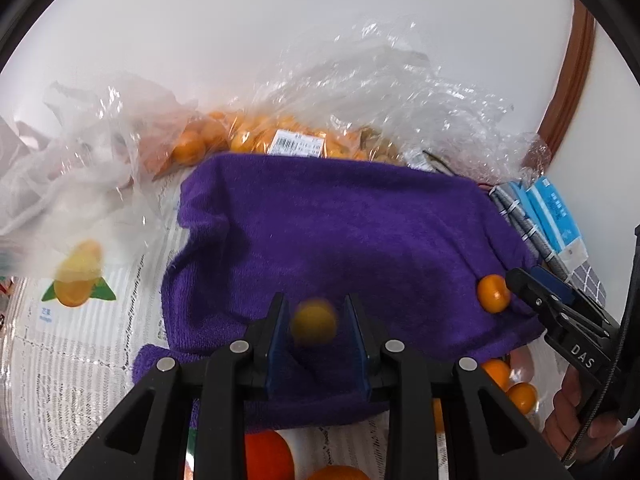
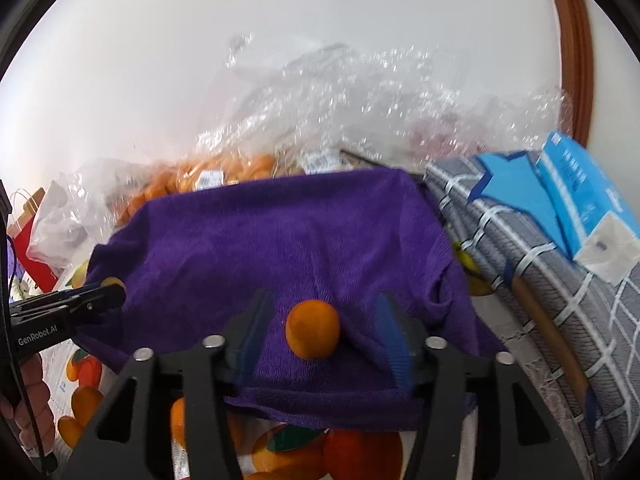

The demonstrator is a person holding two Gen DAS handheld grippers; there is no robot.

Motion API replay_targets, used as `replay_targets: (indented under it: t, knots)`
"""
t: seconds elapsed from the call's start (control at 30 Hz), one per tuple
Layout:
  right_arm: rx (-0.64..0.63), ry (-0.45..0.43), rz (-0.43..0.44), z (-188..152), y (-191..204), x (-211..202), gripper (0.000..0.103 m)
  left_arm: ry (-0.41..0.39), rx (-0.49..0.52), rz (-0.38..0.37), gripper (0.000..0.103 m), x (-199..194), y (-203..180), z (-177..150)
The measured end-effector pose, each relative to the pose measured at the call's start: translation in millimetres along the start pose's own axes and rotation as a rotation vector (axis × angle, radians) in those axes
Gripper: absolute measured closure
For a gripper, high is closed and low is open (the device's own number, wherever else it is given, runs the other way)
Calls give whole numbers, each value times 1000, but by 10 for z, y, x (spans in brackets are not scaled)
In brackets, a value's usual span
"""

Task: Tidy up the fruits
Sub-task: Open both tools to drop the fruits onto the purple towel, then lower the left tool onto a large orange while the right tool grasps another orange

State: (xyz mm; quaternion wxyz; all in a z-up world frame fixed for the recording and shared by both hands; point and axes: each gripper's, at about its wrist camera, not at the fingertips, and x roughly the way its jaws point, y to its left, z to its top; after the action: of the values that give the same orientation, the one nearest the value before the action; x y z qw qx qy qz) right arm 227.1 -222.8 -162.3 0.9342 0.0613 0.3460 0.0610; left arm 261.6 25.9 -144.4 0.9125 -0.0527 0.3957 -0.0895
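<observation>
A purple towel lies spread on the table; it also shows in the right wrist view. My left gripper is open, with a small blurred orange fruit between its fingers, not gripped. My right gripper is open around another small orange fruit that rests on the towel. That fruit shows in the left wrist view at the right gripper's tips. A clear plastic bag of small orange fruits lies behind the towel.
The tablecloth has printed fruit pictures. A grey checked cloth and a blue packet lie at the right. Crumpled plastic bags sit at the left. Loose orange fruits lie near the towel's front right corner. A white wall stands behind.
</observation>
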Motion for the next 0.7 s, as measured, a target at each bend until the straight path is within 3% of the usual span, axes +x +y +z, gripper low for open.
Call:
replay_targets:
  t: [0.13,0.27,0.4,0.7]
  knots:
    - [-3,-62,-27,73,51,-244,34,-57,-8,25,69,-232,-28,19]
    - [-57,-34,-20,88,152,-453,34,-85,-7,32,69,-489,0,-76]
    - [-37,-29,-47,-50,156,-635,34,-66,-42,15,69,-657,119,-232]
    - [28,111,18,-544,72,-809,35,-32,-12,120,69,-935,273,-733]
